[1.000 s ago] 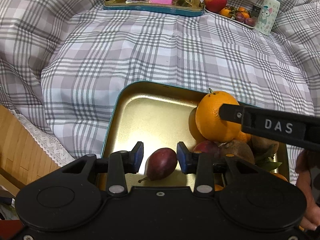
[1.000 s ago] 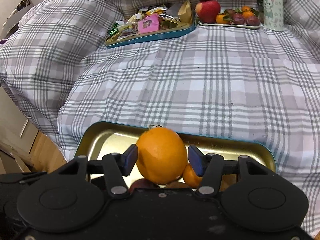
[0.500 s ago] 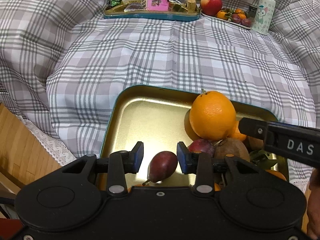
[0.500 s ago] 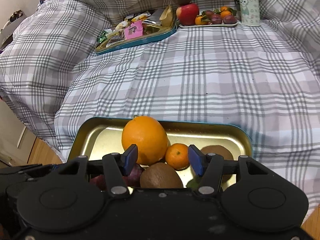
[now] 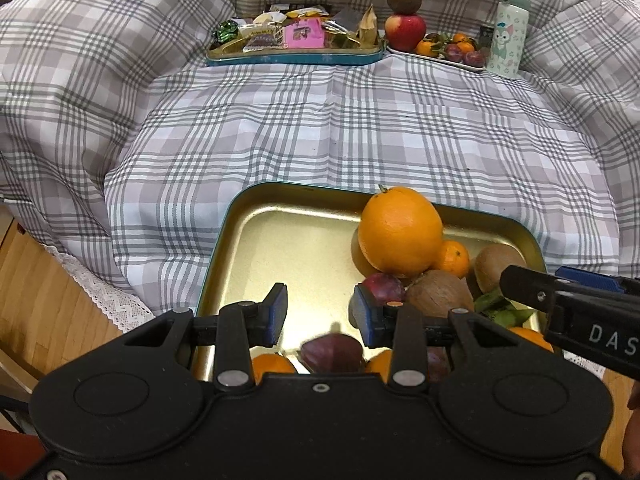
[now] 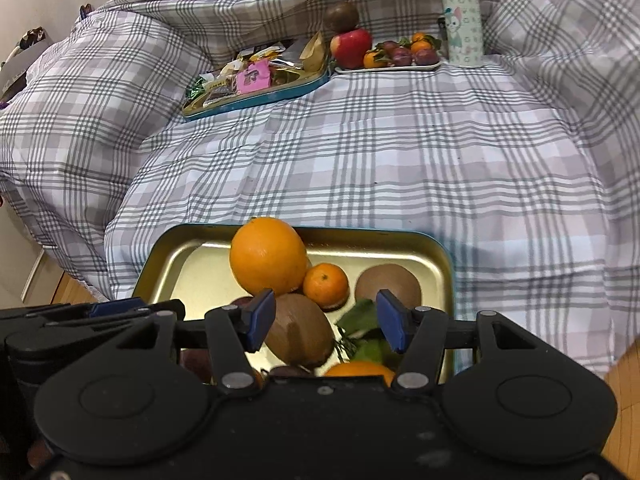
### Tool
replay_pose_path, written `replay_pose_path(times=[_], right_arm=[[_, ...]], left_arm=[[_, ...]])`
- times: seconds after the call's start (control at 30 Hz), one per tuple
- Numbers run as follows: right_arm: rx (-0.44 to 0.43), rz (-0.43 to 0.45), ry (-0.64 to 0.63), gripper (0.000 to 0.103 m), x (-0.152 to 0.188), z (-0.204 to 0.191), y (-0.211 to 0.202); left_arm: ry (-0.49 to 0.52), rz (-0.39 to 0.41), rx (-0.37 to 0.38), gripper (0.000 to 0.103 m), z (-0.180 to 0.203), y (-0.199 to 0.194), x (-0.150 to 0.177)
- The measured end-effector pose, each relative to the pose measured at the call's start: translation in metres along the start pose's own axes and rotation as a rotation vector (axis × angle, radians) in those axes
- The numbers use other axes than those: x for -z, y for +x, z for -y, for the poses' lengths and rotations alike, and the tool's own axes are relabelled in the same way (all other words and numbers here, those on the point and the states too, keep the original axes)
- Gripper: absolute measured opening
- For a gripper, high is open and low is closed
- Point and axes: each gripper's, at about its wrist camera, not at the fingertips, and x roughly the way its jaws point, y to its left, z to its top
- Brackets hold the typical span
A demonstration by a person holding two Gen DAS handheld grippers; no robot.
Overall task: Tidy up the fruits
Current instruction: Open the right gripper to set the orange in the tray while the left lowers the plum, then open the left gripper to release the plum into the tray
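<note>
Two grippers hang empty over a gold tray (image 5: 256,236) of fruit on a checked quilt (image 5: 360,128). The left gripper (image 5: 318,314) stands narrowly parted and the right gripper (image 6: 326,320) wider, neither pinching anything. A second ago the right one framed the large orange (image 6: 268,256); it has since backed off, leaving the orange atop the pile (beside a mandarin (image 6: 326,286) and kiwis). That placement looks finished, with the plum (image 5: 332,352) under the left gripper a likely next pick.

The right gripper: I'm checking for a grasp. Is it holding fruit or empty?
Empty. The right gripper is open; its pads touch nothing, with the fruit below them.
</note>
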Motion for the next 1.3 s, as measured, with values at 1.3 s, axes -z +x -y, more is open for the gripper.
replay_pose_path(times=[1.3], right_arm=[[0.058,0.001,0.059,0.059,0.053,0.016,-0.031]], left_arm=[[0.037,-0.005,0.023,0.045,0.021,-0.018,0.033]])
